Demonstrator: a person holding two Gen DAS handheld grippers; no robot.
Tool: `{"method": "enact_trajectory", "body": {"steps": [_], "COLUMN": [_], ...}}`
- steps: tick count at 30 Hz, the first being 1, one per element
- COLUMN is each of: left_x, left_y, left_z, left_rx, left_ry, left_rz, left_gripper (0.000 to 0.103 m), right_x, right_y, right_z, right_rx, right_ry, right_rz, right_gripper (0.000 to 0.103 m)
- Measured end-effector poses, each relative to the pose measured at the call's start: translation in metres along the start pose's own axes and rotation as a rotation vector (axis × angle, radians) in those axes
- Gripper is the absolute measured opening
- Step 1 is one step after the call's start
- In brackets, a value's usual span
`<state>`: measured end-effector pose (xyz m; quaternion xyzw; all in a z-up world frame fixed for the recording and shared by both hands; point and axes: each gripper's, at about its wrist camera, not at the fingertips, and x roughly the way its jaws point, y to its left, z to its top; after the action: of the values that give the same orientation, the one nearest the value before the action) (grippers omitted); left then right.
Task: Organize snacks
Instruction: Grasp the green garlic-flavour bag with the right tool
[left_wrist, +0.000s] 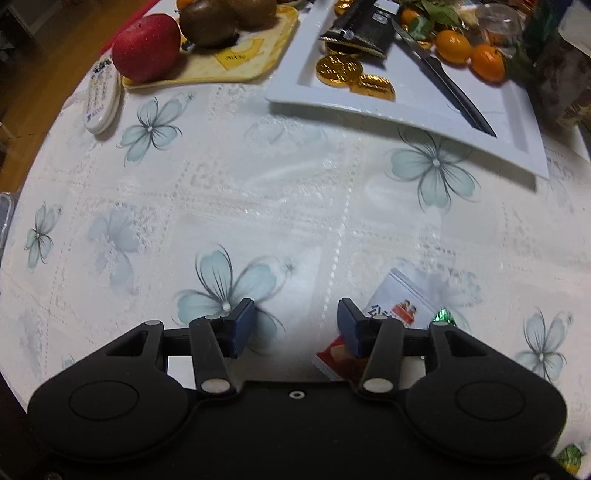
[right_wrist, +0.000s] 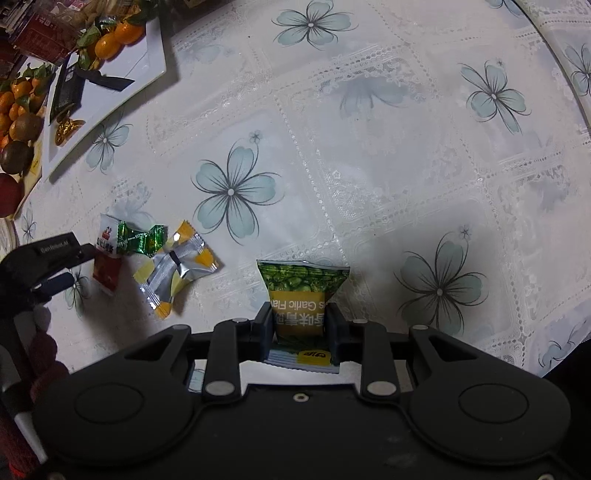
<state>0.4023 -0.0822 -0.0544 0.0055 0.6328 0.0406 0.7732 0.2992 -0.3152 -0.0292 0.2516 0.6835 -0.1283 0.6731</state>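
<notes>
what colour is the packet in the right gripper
Green with a yellow label panel; the snack packet shows best in the right wrist view.

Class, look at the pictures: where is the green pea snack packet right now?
In the right wrist view, the green pea packet is clamped in the right hand-held gripper, right of the loose candies on the flowered tablecloth.

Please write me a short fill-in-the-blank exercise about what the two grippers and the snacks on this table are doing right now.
1. The right gripper is shut on a green packet of ____ flavoured peas.
2. The left gripper is open and holds ____.
3. The gold coins lie on a ____ tray.
4. Beside the kiwis sits a red ____.

Missing words: garlic; nothing; white; apple
</notes>
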Motion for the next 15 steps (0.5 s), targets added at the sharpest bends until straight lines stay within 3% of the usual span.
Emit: {"method": "enact_trajectory", "body": {"steps": [6, 15], "left_x": [-0.009, -0.042], "left_y": [-0.002, 0.003], "left_z": [-0.029, -0.032], "left_rx": [0.051, -0.04], "left_ry": [0.053, 0.047], "left_rz": [-0.049, -0.181], "left_gripper": [0.056, 0.056], "right_x": [-0.003, -0.011], "right_y": [-0.008, -0.013], "right_z": [-0.003, -0.004], "right_rx": [0.014, 0.04], "right_ry": [0.001, -0.007], "right_rz": [-0.002, 0.019], "right_gripper": [0.029, 0.029]}}
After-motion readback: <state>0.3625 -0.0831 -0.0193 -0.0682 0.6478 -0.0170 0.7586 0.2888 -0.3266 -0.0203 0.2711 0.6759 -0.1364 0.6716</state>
